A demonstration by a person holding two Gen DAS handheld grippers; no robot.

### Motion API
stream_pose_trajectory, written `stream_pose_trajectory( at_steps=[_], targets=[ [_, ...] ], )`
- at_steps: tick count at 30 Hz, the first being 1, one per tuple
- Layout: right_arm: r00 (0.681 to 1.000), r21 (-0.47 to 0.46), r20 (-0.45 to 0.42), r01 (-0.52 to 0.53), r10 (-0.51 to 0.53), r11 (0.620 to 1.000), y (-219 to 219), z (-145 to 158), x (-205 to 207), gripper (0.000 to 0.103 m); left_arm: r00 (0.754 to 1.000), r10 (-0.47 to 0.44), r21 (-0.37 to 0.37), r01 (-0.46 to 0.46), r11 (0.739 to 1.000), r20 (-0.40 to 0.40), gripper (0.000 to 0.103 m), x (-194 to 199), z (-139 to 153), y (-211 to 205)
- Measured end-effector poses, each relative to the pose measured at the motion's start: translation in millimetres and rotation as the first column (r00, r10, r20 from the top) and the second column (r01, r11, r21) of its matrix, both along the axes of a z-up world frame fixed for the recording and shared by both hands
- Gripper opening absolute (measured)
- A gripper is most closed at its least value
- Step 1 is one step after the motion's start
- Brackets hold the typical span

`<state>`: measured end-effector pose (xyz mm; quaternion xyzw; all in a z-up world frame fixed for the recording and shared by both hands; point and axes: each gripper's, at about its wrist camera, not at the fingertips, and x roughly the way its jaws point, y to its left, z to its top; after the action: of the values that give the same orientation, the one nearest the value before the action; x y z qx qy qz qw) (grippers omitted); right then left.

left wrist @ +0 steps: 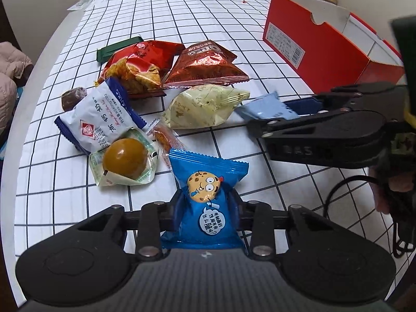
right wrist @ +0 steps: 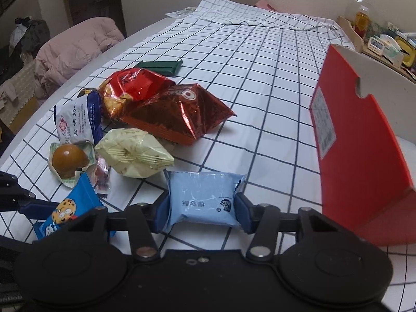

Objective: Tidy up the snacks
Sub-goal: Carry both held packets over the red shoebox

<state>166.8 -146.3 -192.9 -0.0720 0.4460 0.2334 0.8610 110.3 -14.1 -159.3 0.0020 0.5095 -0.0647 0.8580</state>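
Left tongs (left wrist: 208,202) clamped on blue cookie packet (left wrist: 206,202) at lower centre, right tongs (right wrist: 202,208) gripping pale-blue packet (right wrist: 202,200), red box (right wrist: 364,156) at right

Checked tablecloth (right wrist: 260,83) on table — pink jacket (right wrist: 75,44) beside.

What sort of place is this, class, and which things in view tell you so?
Probably a home: a checked cloth over a table, a pink padded coat draped alongside, and a cluttered shelf behind.
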Motion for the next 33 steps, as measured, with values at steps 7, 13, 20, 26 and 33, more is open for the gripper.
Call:
stream_pose_trajectory(
  at_steps=[7,13,20,26,33],
  targets=[
    [0.998,0.037,0.014,0.057,-0.058,0.998,-22,22,-18,0.051,0.997,0.076,-0.046,-0.077,0.996,-0.023,0.033,-6,7,6],
    [0.994,0.078,0.045,0.092,-0.095,0.993,-43,51,-32,0.051,0.992,0.129,-0.070,-0.128,0.989,0.009,0.033,-15,34,6],
    [0.985,0.129,0.095,0.129,-0.141,0.983,-73,89,-41,0.051,0.984,0.153,-0.086,-0.146,0.986,0.086,0.033,-20,76,-5],
    [0.977,0.133,0.125,0.154,-0.171,0.979,-99,112,-40,0.051,0.982,0.138,-0.106,-0.125,0.987,0.130,0.033,-11,105,-25],
    [0.967,0.122,0.153,0.185,-0.202,0.975,-136,128,-31,0.051,0.980,0.086,-0.094,-0.070,0.993,0.181,0.033,8,131,-64]
  ],
)
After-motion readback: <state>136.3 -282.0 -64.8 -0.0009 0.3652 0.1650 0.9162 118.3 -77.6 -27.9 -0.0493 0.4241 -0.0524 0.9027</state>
